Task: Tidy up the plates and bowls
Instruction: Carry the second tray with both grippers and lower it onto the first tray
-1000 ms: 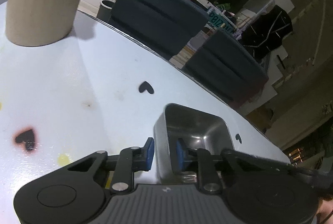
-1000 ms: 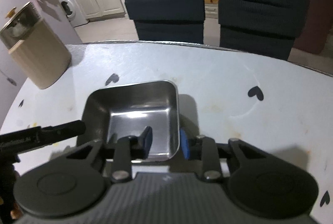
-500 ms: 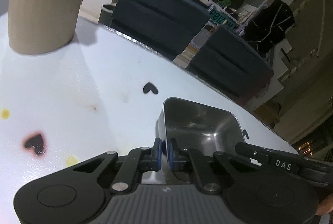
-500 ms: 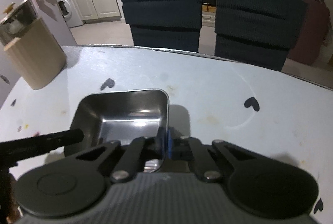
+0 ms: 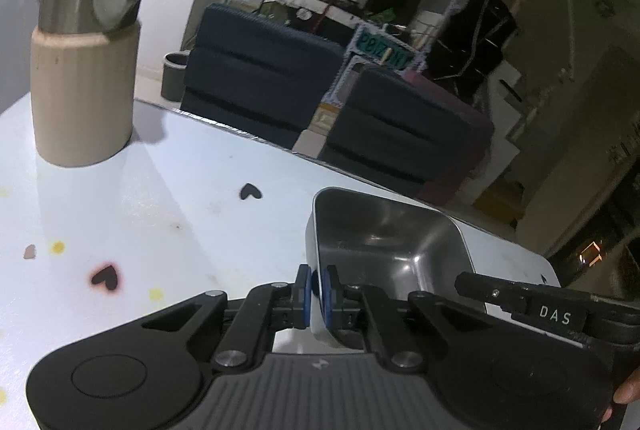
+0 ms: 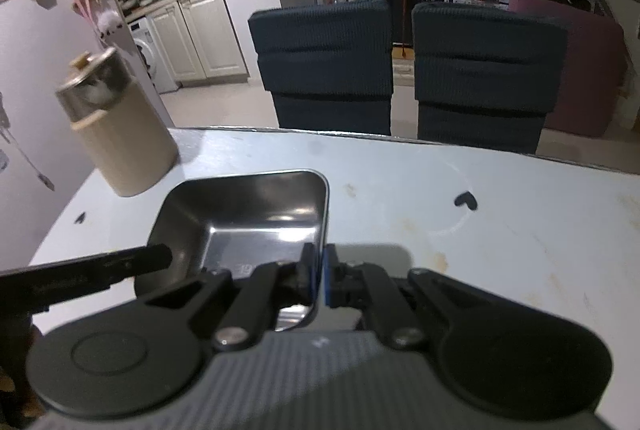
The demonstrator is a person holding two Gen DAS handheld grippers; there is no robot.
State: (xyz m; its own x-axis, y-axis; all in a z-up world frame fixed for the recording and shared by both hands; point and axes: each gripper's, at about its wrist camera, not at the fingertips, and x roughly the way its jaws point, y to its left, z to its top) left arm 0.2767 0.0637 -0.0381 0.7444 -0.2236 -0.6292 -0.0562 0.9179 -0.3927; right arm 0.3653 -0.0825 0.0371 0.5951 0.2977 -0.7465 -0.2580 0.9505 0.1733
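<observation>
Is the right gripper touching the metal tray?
Touching. The right wrist view shows the right gripper with jaws clamped on the metal tray's right rim.

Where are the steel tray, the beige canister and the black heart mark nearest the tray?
steel tray [image 6: 256,214], right wrist view, inner floor.
beige canister [image 5: 82,98], left wrist view, ribbed side.
black heart mark [image 5: 251,192], left wrist view, its middle.

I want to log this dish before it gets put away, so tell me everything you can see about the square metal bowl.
The metal bowl is a squarish, deep dish with rounded corners and a thin rolled rim, shiny like stainless steel, and it looks empty. It sits upright over the white table, near a beige canister but apart from it. The left claw is shut on its left wall and the right claw on its right wall, each with one pad inside and one outside. Whether its base touches the table cannot be told.
</observation>
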